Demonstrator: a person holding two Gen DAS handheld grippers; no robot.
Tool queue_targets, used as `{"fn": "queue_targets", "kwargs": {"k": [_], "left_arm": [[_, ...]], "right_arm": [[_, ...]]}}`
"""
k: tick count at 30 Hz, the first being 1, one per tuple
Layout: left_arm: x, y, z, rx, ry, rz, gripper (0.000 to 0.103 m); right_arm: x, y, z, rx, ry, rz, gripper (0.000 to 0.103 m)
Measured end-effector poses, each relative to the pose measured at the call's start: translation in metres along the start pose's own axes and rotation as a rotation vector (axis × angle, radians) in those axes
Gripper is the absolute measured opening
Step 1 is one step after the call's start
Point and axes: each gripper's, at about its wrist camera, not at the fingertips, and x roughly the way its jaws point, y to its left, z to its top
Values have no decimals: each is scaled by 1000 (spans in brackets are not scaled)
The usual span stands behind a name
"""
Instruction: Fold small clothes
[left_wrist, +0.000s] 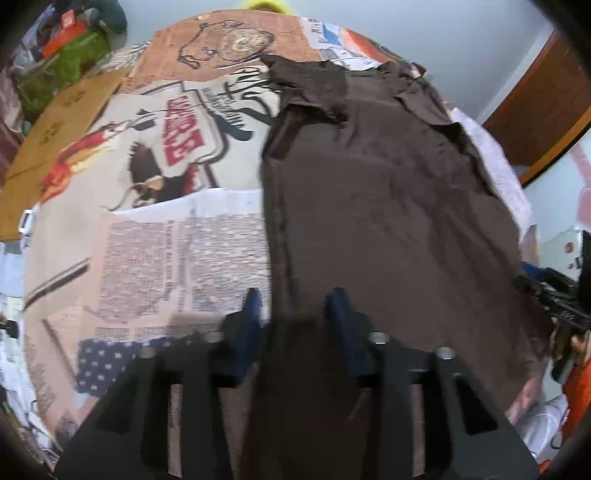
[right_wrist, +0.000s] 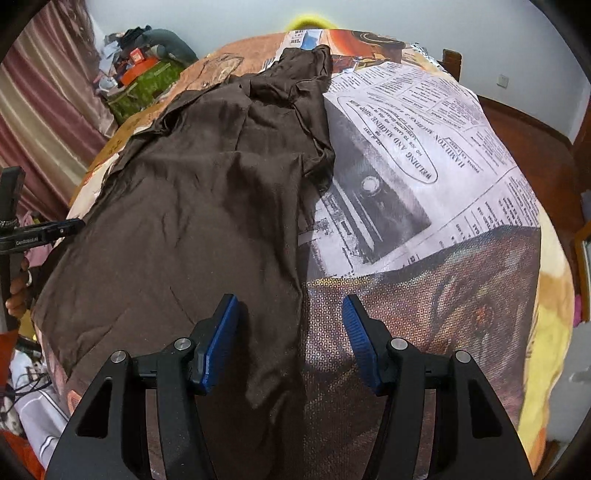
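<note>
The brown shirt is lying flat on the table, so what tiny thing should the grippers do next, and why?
Probably close both on the near hem. The brown shirt lies spread on the newspaper-print cloth, sleeves at the far end. The left gripper straddles the near left edge and the right gripper the near right edge, pads apparently not yet pinching. Gripping would let them lift and fold.

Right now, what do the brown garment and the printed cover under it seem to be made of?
Brown garment: looks like thin woven cloth with a slight satin sheen; it shows fine creases and soft highlights, possibly a silky synthetic. Printed cover: seems a matte fabric with newspaper-style print; it drapes over the rounded surface, and a grainy weave shows near the right gripper.
</note>
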Motion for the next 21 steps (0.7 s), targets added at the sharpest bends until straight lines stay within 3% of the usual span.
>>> {"fn": "queue_targets", "kwargs": {"k": [2,4,8,14,21], "left_arm": [[-1,-5,-2,17,-9,-6,20],[-2,-10,-4,37,-17,-7,14],[-5,-14,-4,39,-23,3,5],[-32,-18,8,68,-120,29,3],[-62,-31,50,91,-248,40,3]], "right_arm": [[-1,3,-1,-11,3,8,48],[-1,10,-1,-30,10,40,29],[0,20,-2,-57,2,41,11],[-19,24,8,-57,-121,18,5],[-42,26,40,-65,-226,34,4]]}}
